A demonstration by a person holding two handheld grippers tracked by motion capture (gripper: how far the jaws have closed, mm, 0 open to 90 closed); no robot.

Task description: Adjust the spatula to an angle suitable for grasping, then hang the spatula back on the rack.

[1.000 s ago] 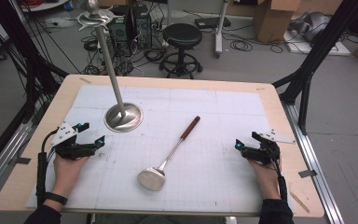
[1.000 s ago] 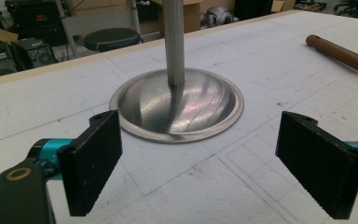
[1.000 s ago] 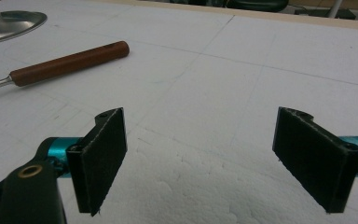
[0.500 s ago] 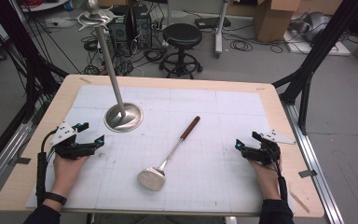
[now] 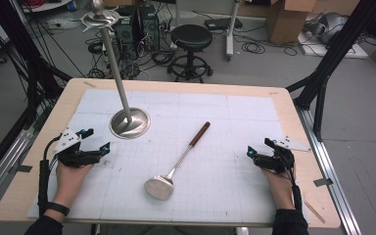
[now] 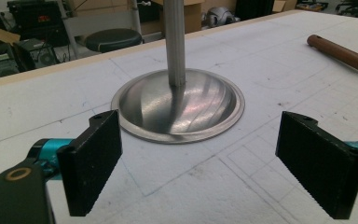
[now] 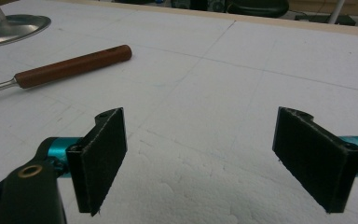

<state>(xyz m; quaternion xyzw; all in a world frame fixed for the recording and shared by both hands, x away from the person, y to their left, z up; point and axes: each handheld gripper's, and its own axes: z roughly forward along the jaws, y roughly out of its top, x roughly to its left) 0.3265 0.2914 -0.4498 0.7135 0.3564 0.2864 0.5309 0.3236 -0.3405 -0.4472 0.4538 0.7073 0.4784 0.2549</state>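
Note:
A metal spatula (image 5: pixel 176 164) with a brown wooden handle (image 5: pixel 200 133) lies diagonally at the middle of the white mat (image 5: pixel 235 117), its flat blade (image 5: pixel 159 188) toward the near edge. A steel stand with a round base (image 5: pixel 129 123) and a tall pole (image 5: pixel 113 66) rises at the back left. My left gripper (image 5: pixel 94 141) rests at the mat's left side, open and empty, facing the round base (image 6: pixel 177 105). At the right side my right gripper (image 5: pixel 257 149) is open and empty; the wooden handle (image 7: pixel 74 65) lies ahead to its left.
The mat covers a wooden table (image 5: pixel 39 181). A black stool (image 5: pixel 191 39), cables, computer cases and cardboard boxes stand on the floor behind. Black frame legs (image 5: pixel 323 83) flank the table.

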